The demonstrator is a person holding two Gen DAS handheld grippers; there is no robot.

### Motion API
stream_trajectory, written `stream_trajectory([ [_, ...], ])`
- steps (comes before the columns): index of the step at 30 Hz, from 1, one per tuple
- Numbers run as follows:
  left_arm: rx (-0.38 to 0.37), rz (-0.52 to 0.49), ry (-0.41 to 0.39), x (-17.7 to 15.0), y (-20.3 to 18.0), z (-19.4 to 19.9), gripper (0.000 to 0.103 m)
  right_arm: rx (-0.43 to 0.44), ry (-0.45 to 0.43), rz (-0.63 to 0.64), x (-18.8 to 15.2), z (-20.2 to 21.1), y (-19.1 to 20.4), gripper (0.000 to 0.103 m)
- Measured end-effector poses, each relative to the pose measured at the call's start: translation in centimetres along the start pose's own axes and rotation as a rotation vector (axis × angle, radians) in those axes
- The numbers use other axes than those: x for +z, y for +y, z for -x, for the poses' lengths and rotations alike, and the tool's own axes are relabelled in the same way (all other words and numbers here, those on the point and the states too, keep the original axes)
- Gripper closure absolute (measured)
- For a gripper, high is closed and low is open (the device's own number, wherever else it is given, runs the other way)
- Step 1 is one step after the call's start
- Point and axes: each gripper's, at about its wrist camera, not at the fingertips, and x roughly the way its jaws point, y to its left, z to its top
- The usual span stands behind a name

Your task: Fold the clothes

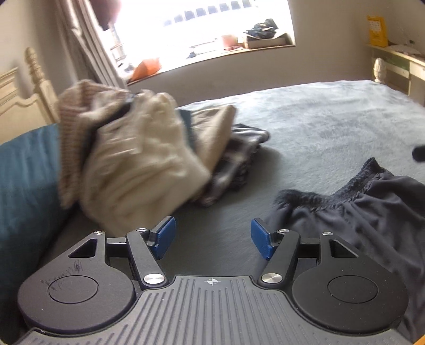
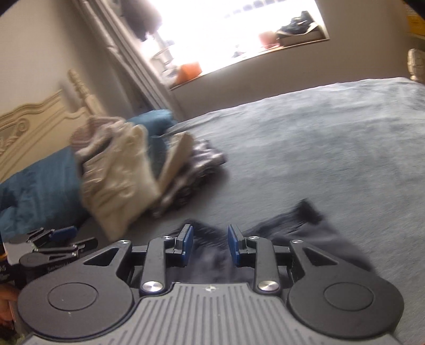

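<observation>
Grey bed (image 1: 318, 127), dark shorts (image 1: 358, 207), folded pile (image 1: 138, 159)

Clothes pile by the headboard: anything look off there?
Yes. The cream garment atop the pile sits tilted and slumped against the teal pillow, not stacked flat. The dark shorts lie unfolded nearby.

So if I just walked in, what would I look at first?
Probably the messy heap of cream and beige clothes, piled at the left of the grey bed against a teal pillow. Next, the dark garment with a gathered waistband, lying crumpled on the right, just ahead of the blue fingers. Behind everything, the very bright window glares with clutter on its sill.
</observation>
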Motion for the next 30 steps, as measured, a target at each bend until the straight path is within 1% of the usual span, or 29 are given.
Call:
stream_trajectory([
  [3, -0.014, 0.025, 0.047, -1.2, 2.7, 3.1, 0.04, 0.065, 0.032, 0.013, -1.4, 1.2, 2.5, 0.072],
  [5, -0.04, 0.027, 0.081, -2.9, 3.8, 4.7, 0.04, 0.108, 0.06, 0.014, -2.8, 2.6, 3.8, 0.072],
  [7, -0.075, 0.019, 0.111, -5.3, 4.4, 6.3, 0.04, 0.165, 0.104, 0.001, -4.4, 4.1, 4.6, 0.072],
  [9, -0.122, 0.023, 0.148, -8.1, 4.6, 7.0, 0.039, 0.234, 0.166, -0.039, -6.7, 5.5, 4.8, 0.072],
  [11, -0.185, 0.044, 0.212, -10.8, 4.5, 6.7, 0.039, 0.272, 0.24, -0.074, -9.8, 6.3, 4.9, 0.072],
  [12, -0.206, 0.056, 0.248, -12.3, 4.2, 6.1, 0.039, 0.254, 0.271, -0.072, -11.3, 6.2, 4.9, 0.072],
  [14, -0.221, 0.079, 0.309, -14.9, 3.6, 4.7, 0.04, 0.217, 0.33, -0.07, -14.5, 5.8, 5.0, 0.072],
  [15, -0.224, 0.085, 0.324, -16.0, 3.2, 4.1, 0.041, 0.194, 0.349, -0.083, -15.9, 5.4, 4.7, 0.072],
  [17, -0.235, 0.104, 0.346, -18.0, 2.7, 3.0, 0.049, 0.15, 0.386, -0.11, -18.7, 4.5, 4.1, 0.072],
  [18, -0.239, 0.115, 0.353, -18.7, 2.6, 2.4, 0.051, 0.133, 0.391, -0.129, -19.7, 4.2, 3.8, 0.072],
  [19, -0.238, 0.132, 0.36, -19.4, 2.5, 2.0, 0.055, 0.117, 0.397, -0.147, -20.6, 4.0, 3.4, 0.072],
  [20, -0.238, 0.159, 0.372, -20.0, 2.6, 1.6, 0.06, 0.104, 0.402, -0.158, -21.3, 3.8, 3.2, 0.073],
  [22, -0.265, 0.228, 0.39, -20.8, 3.0, 1.1, 0.066, 0.078, 0.407, -0.159, -22.3, 3.7, 3.0, 0.073],
  [23, -0.277, 0.255, 0.382, -21.1, 3.2, 1.1, 0.076, 0.066, 0.409, -0.155, -22.7, 3.8, 3.0, 0.073],
  [24, -0.284, 0.268, 0.373, -21.1, 3.4, 1.0, 0.084, 0.065, 0.413, -0.156, -23.0, 3.8, 2.9, 0.073],
  [25, -0.288, 0.27, 0.369, -21.2, 3.4, 0.8, 0.094, 0.063, 0.417, -0.158, -23.3, 3.8, 2.8, 0.073],
  [26, -0.292, 0.272, 0.365, -21.3, 3.5, 0.7, 0.097, 0.059, 0.419, -0.163, -23.7, 3.8, 2.6, 0.073],
  [30, -0.291, 0.282, 0.377, -21.4, 3.7, 0.5, 0.098, 0.048, 0.421, -0.175, -24.3, 3.5, 2.0, 0.073],
])
